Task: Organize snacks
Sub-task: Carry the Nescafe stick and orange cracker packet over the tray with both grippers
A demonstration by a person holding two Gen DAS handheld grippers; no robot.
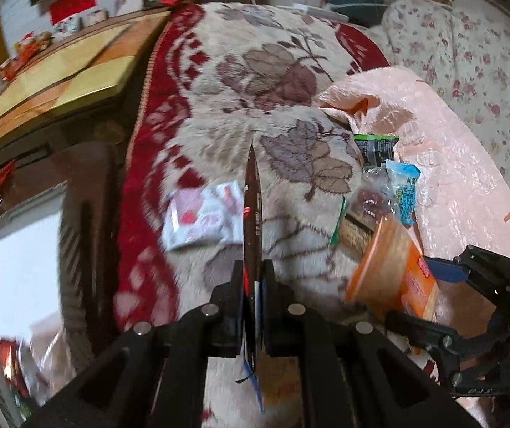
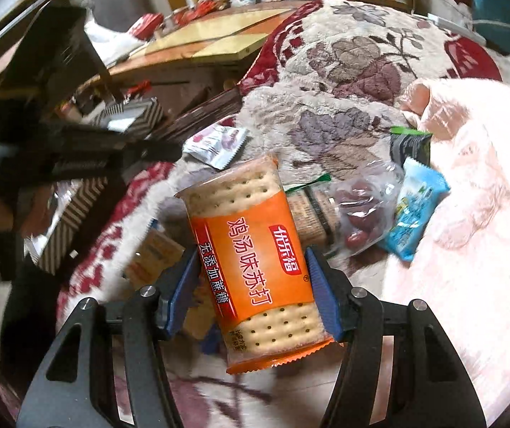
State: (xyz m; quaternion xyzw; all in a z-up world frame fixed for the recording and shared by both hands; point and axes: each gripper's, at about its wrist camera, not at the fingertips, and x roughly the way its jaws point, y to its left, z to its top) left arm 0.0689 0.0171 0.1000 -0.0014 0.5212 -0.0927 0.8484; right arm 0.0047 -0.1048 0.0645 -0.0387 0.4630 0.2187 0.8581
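Closest to my left camera, the left gripper has its fingers pinched nearly together on a thin dark packet seen edge-on, held above the floral blanket. A pink-and-white sachet lies beyond.

On the right camera, the right gripper clamps its blue fingers on the orange cracker pack, lifted near the snack pile on the pink quilt. I judge this mid-carry; next I need a clear spot to set both down.
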